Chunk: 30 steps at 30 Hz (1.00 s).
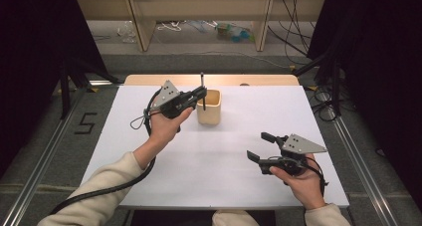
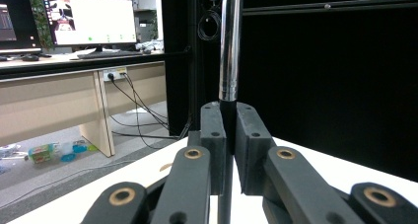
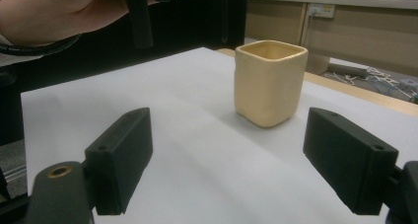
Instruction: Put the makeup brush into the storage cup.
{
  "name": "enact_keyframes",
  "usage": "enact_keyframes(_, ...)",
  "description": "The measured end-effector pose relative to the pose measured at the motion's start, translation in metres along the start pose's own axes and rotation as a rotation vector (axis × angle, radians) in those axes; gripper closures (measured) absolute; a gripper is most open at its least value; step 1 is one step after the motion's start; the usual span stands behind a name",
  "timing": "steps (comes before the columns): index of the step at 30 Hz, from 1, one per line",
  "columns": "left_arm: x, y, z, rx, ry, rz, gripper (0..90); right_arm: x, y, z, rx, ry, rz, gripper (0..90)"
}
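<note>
- Jaws of my left hand-held gripper (image 1: 199, 93) are closed on a thin dark pen (image 1: 203, 89), pinched partway along its length; from the left gripper view its shiny metal upper section (image 2: 230, 46) rises straight above the pads.
- The pen's long axis stands upright, its lower end hanging below the jaws, just at the near-left rim of the cream cup (image 1: 209, 107); from the high view I cannot tell whether the tip is already inside the mouth or just in front of it.
- That cup sits immediately beyond and a little right of the left hand-held gripper, open side up, toward the far middle of the white counter (image 1: 149, 151).
- I judge the coming move a short drop into the cup, so vertical alignment over its mouth matters most; the left hand is far nearer.
- My right hand-held gripper (image 1: 262, 146) hovers wide open and empty, well back; its view has the cup (image 3: 269, 82) ahead between its pads.
</note>
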State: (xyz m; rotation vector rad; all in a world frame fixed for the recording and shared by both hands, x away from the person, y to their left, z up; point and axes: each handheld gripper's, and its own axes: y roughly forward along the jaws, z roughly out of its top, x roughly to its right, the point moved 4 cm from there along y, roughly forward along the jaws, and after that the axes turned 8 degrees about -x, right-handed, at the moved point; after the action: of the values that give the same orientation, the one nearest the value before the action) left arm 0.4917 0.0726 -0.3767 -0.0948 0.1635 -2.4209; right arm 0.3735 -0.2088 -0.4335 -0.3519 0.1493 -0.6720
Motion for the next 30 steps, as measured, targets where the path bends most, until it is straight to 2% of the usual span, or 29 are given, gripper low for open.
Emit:
enact_keyframes(8,-0.004,0.002,0.003,0.006,-0.006,0.008,83.7,0.000,0.000,0.000,0.000,0.002,0.001,20.2)
enact_keyframes(10,-0.004,0.002,0.003,0.006,0.006,0.009,83.8,0.000,0.000,0.000,-0.002,0.003,-0.003,20.1)
enact_keyframes(11,-0.004,0.003,0.004,0.007,0.000,0.010,83.7,-0.001,0.000,-0.001,-0.012,0.020,0.003,20.1)
enact_keyframes(12,-0.004,0.003,0.004,0.007,0.000,0.010,83.8,0.000,0.000,0.000,-0.004,0.006,0.000,20.1)
enact_keyframes(20,-0.005,0.007,0.005,0.003,0.006,0.013,83.8,-0.001,-0.001,-0.001,-0.020,0.024,0.010,20.2)
enact_keyframes(22,-0.005,0.008,0.004,0.001,0.006,0.011,83.8,-0.001,-0.001,-0.001,-0.015,0.023,0.007,20.2)
enact_keyframes(23,-0.005,0.008,0.004,0.002,0.007,0.012,83.8,0.000,0.000,0.000,-0.002,0.005,0.000,20.2)
enact_keyframes(24,-0.005,0.009,0.004,0.002,0.006,0.012,83.8,-0.001,0.000,-0.001,-0.012,0.019,0.004,20.2)
enact_keyframes(25,-0.005,0.009,0.004,0.002,0.007,0.012,83.8,0.000,0.000,0.000,-0.001,0.004,0.001,20.2)
enact_keyframes(30,-0.006,0.011,0.005,0.002,0.002,0.015,83.8,0.000,0.001,0.000,0.009,0.004,0.008,20.2)
